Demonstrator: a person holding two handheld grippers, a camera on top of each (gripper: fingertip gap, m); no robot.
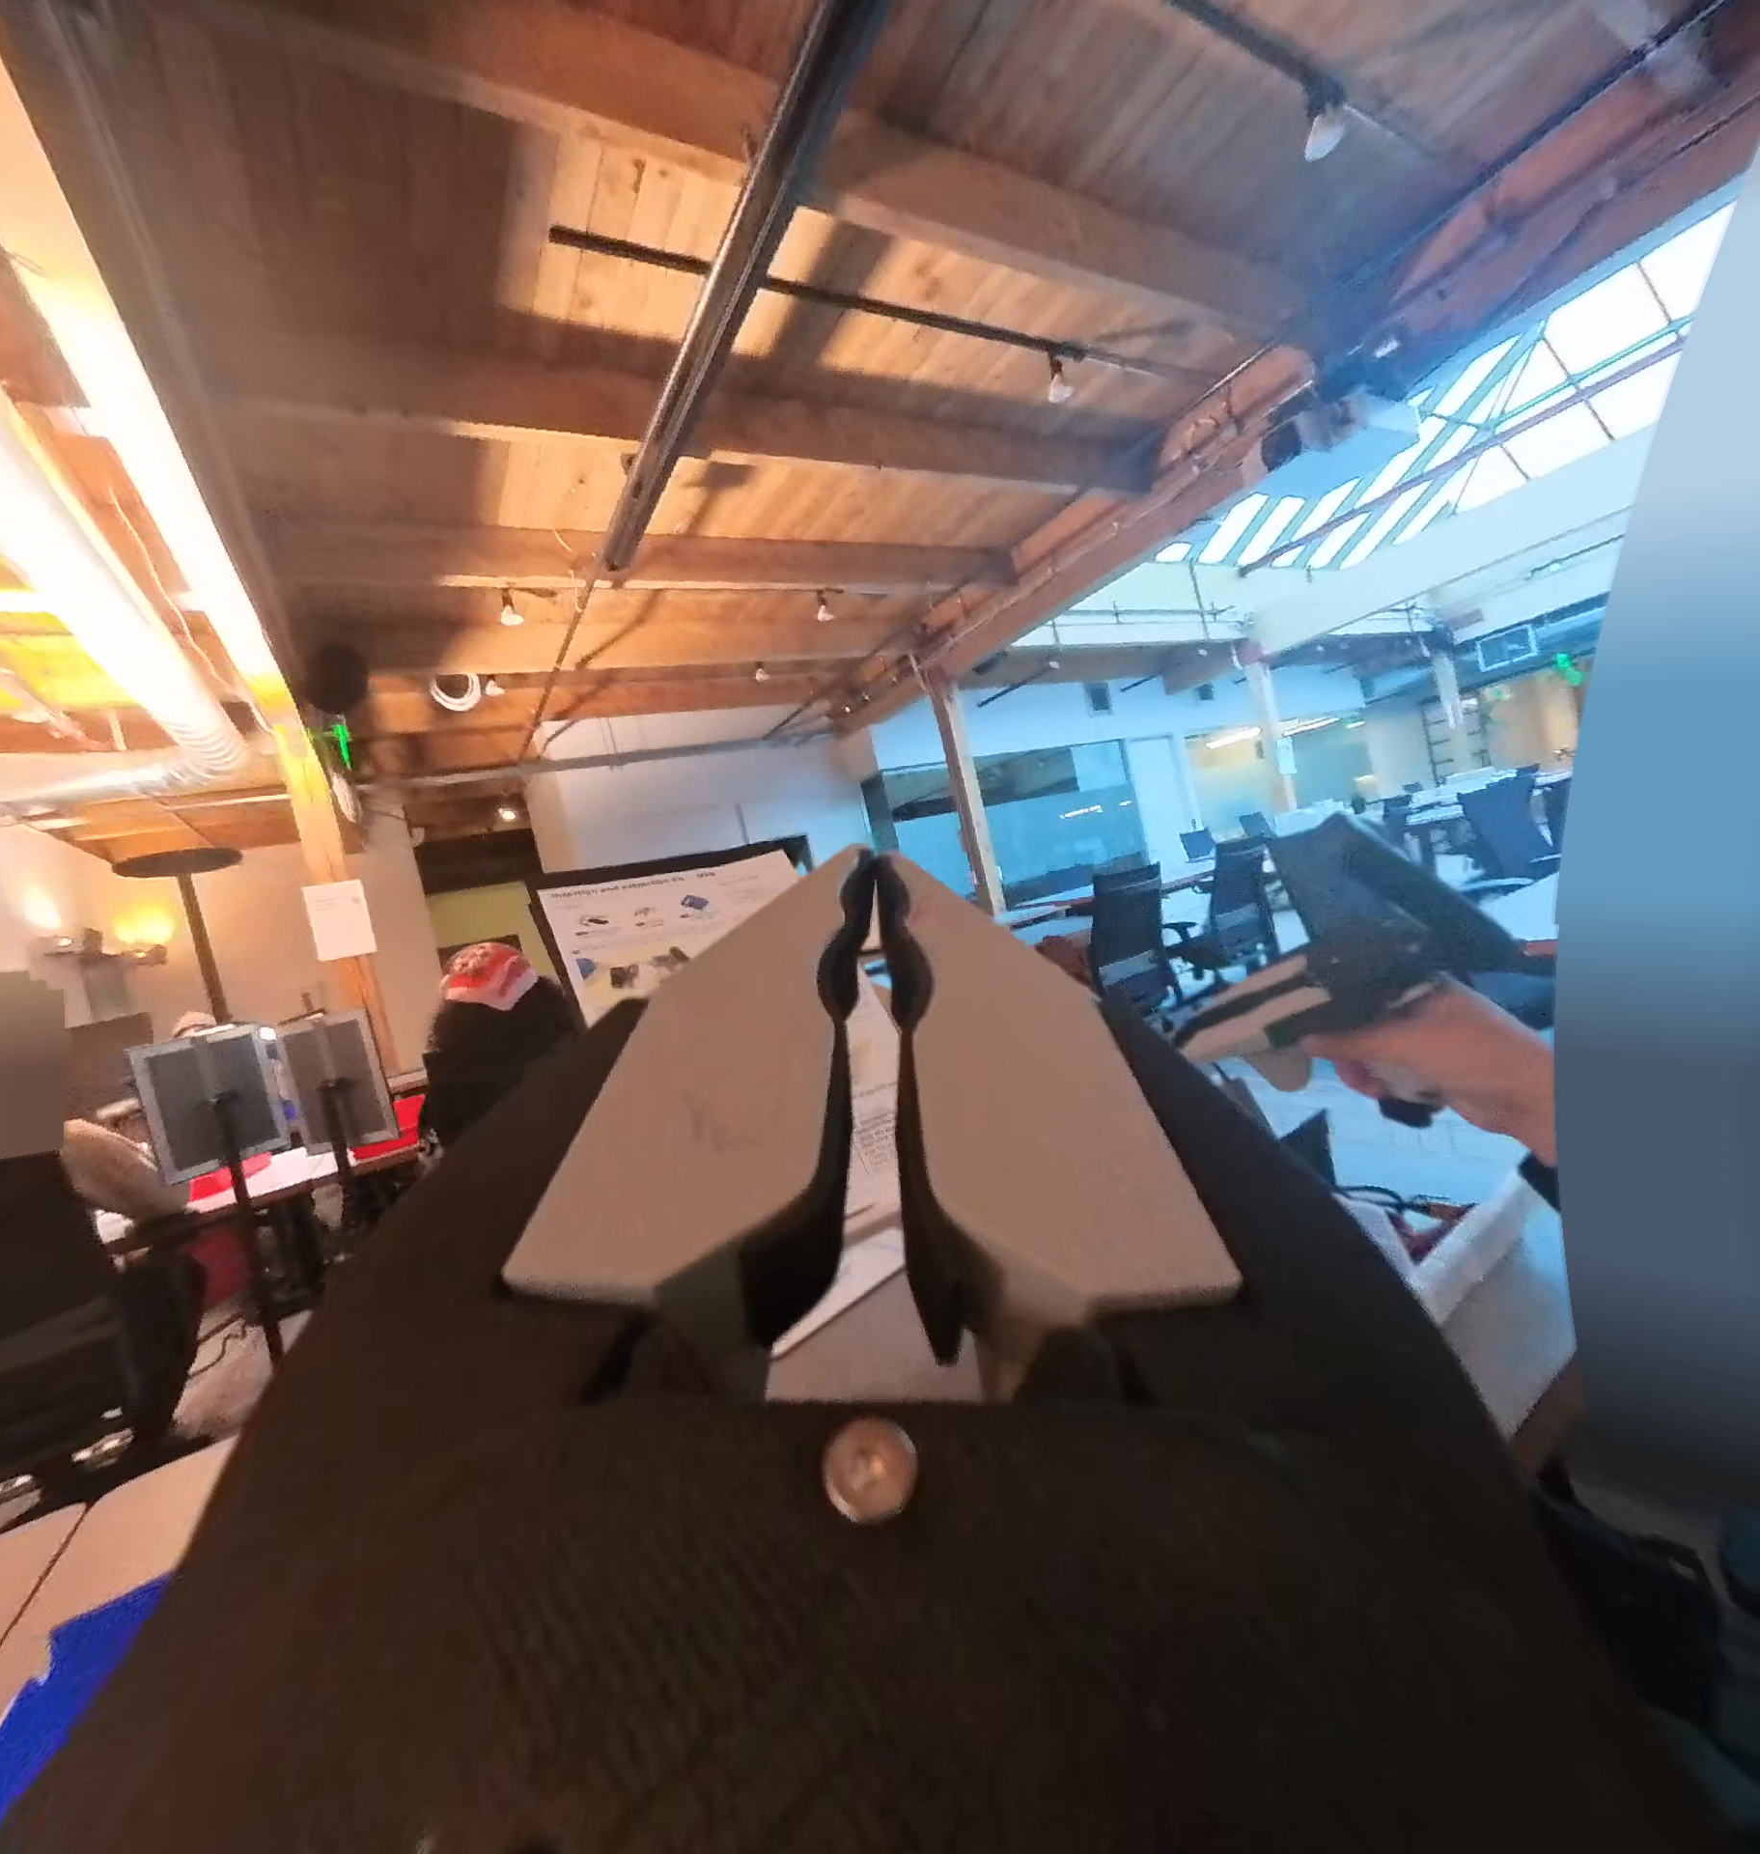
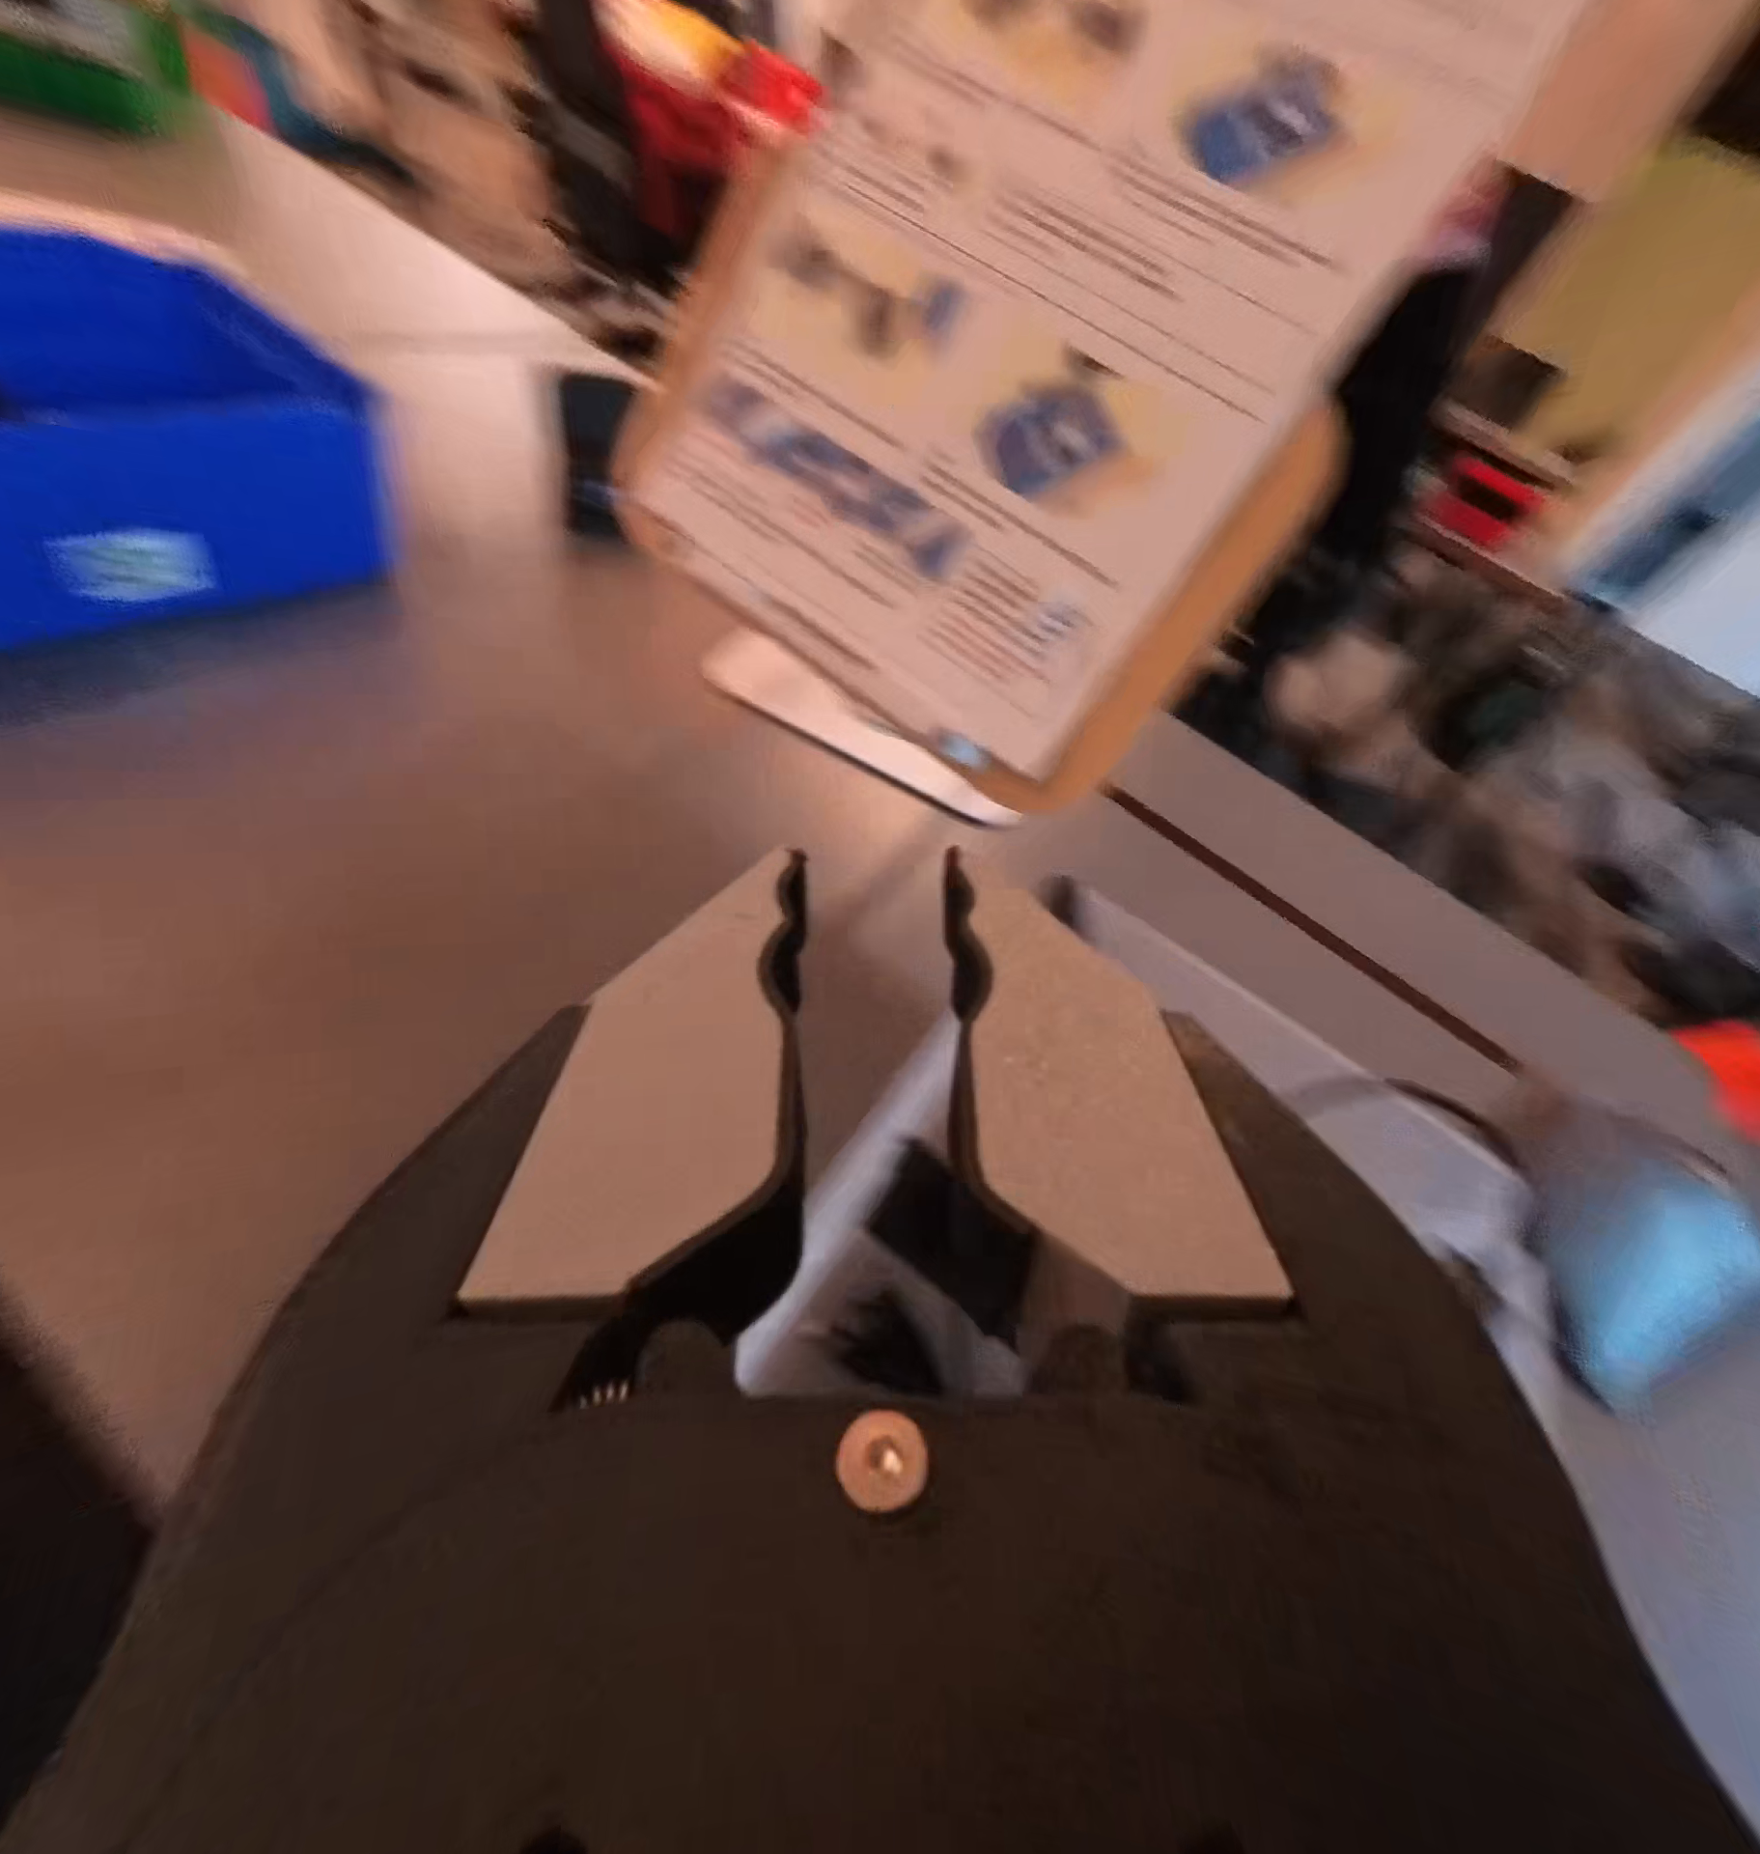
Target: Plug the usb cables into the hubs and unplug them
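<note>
My left tongs (image 1: 874, 871) are pressed together on nothing, tilted up toward the ceiling; my right tongs (image 2: 874, 871) are spread, empty, low over the table (image 2: 254, 853). I see no cables or hubs, so progress can't be judged. Only the right view shows the blue bin (image 2: 153, 441) and, close, the instruction sheet (image 2: 1006, 381).

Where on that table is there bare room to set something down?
In the right wrist view, the widest bare stretch of the table lies ahead of the open right gripper, bordered by the blue bin on the left and the instruction sheet stand behind. To the right it is crowded: a white tray and blurred clutter. The shut left gripper points up, showing little tabletop.
</note>
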